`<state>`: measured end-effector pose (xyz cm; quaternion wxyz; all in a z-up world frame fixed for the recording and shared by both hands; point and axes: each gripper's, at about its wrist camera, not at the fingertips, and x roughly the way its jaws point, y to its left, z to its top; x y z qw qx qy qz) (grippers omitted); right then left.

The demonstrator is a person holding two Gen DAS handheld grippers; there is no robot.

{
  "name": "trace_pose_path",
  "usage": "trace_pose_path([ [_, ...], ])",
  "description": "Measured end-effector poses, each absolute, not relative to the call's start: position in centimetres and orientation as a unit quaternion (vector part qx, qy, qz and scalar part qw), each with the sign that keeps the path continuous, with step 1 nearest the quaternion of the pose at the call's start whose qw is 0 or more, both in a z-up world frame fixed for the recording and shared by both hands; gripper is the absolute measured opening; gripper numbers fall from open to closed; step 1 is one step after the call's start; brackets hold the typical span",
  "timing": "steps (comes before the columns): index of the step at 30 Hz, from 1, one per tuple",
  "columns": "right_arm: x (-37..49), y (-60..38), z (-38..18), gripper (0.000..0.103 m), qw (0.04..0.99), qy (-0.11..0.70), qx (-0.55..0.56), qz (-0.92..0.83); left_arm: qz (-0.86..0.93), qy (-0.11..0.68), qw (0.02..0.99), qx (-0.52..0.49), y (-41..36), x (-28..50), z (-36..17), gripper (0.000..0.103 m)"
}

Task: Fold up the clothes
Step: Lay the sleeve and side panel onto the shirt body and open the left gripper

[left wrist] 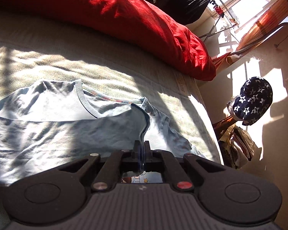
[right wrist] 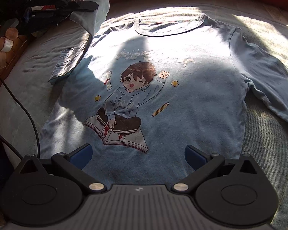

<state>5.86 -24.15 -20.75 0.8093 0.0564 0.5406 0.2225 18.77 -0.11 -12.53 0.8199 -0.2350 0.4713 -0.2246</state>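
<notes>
Sunlight from a window falls in patches across a grey-green bed cover (right wrist: pixel 268 153), and on it we have a light blue T-shirt (right wrist: pixel 182 103) spread face up, its cartoon print of a boy on a book toward us and the collar on the far side.

Our left gripper (left wrist: pixel 142 147) has its fingers pinched tight on a fold of the shirt's fabric; in the right wrist view it sits at the far left with the left sleeve and shoulder lifted off the bed and the cloth draped below it. Our right gripper (right wrist: pixel 138 155) hangs over the near hem with its blue pads wide apart and nothing between them.

We judge the folding has barely begun: one side is being raised, seemingly to bring it across the body, while the right sleeve (right wrist: pixel 268 88) lies flat and spread, and the hem is unturned. Both side folds and the final fold from hem to collar seem left to do.

A red duvet (left wrist: pixel 124 19) is bunched along the far edge of the bed, close to the collar but not on the shirt. A black cable (right wrist: pixel 28 118) trails along the left edge, and could catch the cloth.
</notes>
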Motion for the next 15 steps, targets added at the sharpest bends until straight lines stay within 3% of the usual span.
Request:
trace_pose_path([
  [9,4.6,-25.1,-20.9,0.103,0.803,0.551,0.039,0.226,-0.317,0.516,0.771,-0.2,-4.9,16.4,-13.8,0.0],
  [15,3.5,-25.4,-21.0,0.103,0.796,0.557,0.018,0.234,-0.392,0.531,0.741,-0.123,-8.7,13.6,-13.9,0.0],
])
